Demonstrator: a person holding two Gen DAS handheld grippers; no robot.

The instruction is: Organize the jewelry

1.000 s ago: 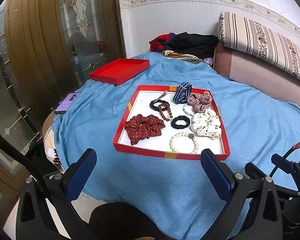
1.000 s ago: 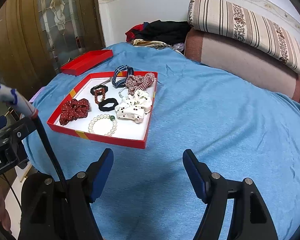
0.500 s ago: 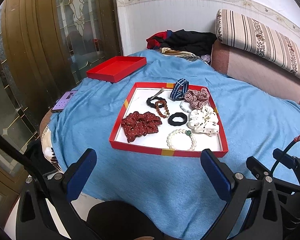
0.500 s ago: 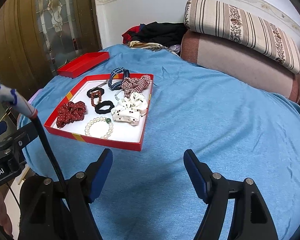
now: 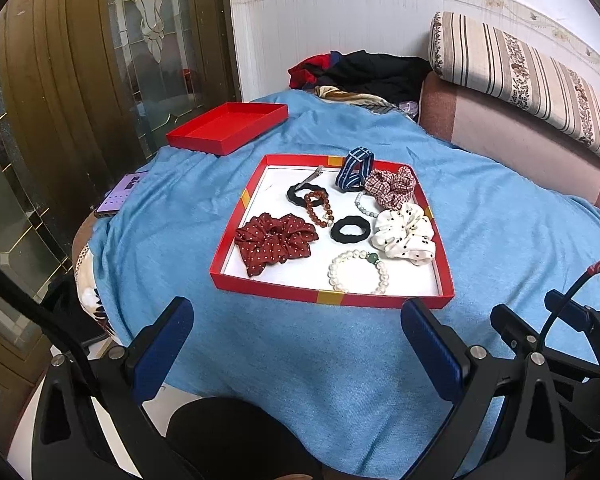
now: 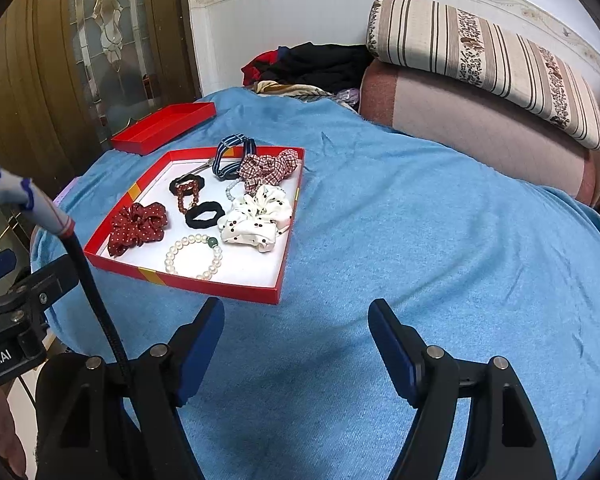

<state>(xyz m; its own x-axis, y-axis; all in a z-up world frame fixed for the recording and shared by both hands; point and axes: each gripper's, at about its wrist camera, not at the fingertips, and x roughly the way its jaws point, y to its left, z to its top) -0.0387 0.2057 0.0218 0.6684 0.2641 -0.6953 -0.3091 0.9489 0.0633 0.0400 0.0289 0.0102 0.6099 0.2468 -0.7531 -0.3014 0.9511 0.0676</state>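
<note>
The shallow red cardboard tray [image 5: 332, 294] of bracelets and scrunchies lies straight ahead of the left gripper [image 5: 296, 344], nearer than the right gripper [image 6: 296, 344]; both gape empty

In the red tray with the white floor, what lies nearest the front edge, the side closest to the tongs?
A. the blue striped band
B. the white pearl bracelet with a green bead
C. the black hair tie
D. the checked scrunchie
B: the white pearl bracelet lies just behind the front wall of the red tray, while the other three sit farther back.
</note>
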